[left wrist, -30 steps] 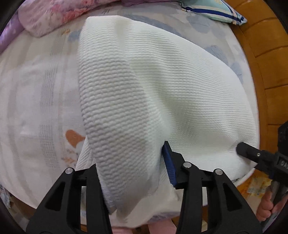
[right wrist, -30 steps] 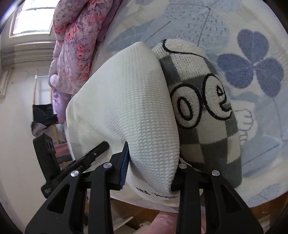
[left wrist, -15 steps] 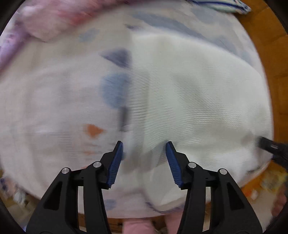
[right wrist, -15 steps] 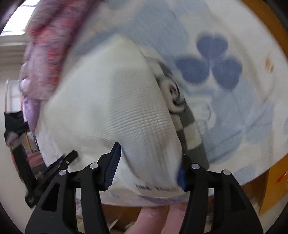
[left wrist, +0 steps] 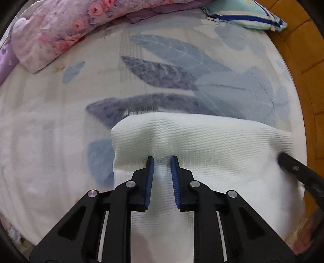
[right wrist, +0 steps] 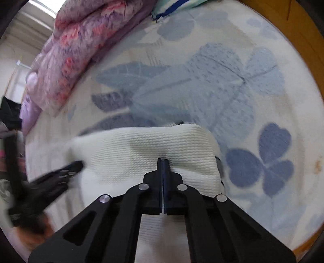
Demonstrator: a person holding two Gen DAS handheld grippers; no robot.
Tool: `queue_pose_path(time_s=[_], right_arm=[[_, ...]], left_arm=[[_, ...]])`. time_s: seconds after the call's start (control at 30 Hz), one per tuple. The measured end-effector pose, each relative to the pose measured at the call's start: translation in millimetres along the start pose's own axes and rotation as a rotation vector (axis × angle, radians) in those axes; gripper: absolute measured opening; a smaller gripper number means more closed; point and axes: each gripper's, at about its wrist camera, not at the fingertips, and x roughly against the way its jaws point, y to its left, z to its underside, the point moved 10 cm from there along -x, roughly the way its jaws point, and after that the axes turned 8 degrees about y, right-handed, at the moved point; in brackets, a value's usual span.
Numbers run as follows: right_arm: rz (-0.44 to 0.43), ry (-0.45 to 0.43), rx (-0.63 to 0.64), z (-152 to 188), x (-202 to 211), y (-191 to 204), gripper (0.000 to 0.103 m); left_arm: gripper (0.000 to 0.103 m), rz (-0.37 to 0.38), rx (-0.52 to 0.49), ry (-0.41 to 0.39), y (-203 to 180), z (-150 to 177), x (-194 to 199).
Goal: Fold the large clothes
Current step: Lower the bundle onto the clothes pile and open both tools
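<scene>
A white waffle-knit sweater (left wrist: 202, 145) lies folded on the bed near its front edge; it also shows in the right wrist view (right wrist: 145, 149). My left gripper (left wrist: 162, 159) is over the sweater's left part, its blue pads a narrow gap apart with white cloth showing between them. My right gripper (right wrist: 162, 160) has its jaws pressed together at the sweater's fold near its right end. Whether cloth is pinched there is not visible. Each gripper shows blurred at the edge of the other's view.
The bed sheet (left wrist: 162, 66) has blue leaf and clover prints. A pink floral quilt (left wrist: 60, 26) lies at the back left, a striped pillow (left wrist: 247, 18) at the back right. A wooden bed frame (left wrist: 303, 60) runs along the right side.
The sweater was held up in both grippers a second ago and now lies folded flat on the bed. Both grippers opened half a second ago and have closed in again low over it.
</scene>
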Motion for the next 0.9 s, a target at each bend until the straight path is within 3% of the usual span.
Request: queue_pose_path(time_s=[0.07, 0.13, 0.17, 0.23, 0.3, 0.37, 0.4, 0.47, 0.5, 0.6, 0.63, 0.67, 0.7, 0.77, 0.87, 0.9], right_arm=[[-0.038, 0.034, -0.052, 6, 20, 4, 0.0], [-0.016, 0.025, -0.053, 20, 46, 12, 0.003], [0.021, 0.025, -0.04, 37, 61, 10, 0.002], [0.068, 0.096, -0.062, 87, 71, 1, 0.002], [0.089, 0.167, -0.096, 128, 59, -9, 0.0], [0.129, 0.162, -0.1, 150, 28, -24, 0.0], [0.165, 0.189, -0.119, 155, 2, -36, 0.0], [0.159, 0.242, -0.231, 160, -32, -53, 0.0], [0.176, 0.261, -0.267, 161, -29, -53, 0.002], [0.175, 0.224, -0.172, 158, 6, -30, 0.002], [0.139, 0.195, -0.151, 161, 26, -18, 0.003], [0.123, 0.176, -0.149, 164, 40, -11, 0.003], [0.109, 0.144, -0.144, 167, 60, 0, 0.003], [0.09, 0.079, -0.111, 172, 96, 27, 0.006], [0.11, -0.022, -0.064, 181, 143, 69, 0.029], [0.124, -0.071, -0.056, 184, 160, 85, 0.056]], left_arm=[[0.018, 0.008, 0.008, 0.032, 4, 3, 18], [0.019, -0.014, -0.036, -0.001, 0, 18, 50], [0.019, -0.036, -0.059, -0.02, 0, 33, 65], [0.019, -0.026, -0.078, 0.016, 1, 70, 74], [0.019, 0.021, -0.059, 0.113, 0, 120, 57], [0.018, 0.026, -0.04, 0.19, -1, 155, 21], [0.018, 0.037, -0.018, 0.185, 0, 165, 0], [0.018, 0.018, 0.002, 0.227, 0, 172, -17], [0.019, 0.011, 0.007, 0.227, -2, 171, -13], [0.021, 0.0, -0.003, 0.162, -7, 168, 25], [0.031, 0.012, -0.011, 0.137, -9, 169, 44], [0.048, 0.02, -0.016, 0.113, -9, 171, 61], [0.057, 0.024, -0.021, 0.091, -8, 171, 73], [0.063, 0.018, -0.034, 0.022, -1, 170, 110], [0.072, 0.05, -0.04, -0.052, 16, 173, 165], [0.072, 0.074, -0.047, -0.074, 23, 174, 183]])
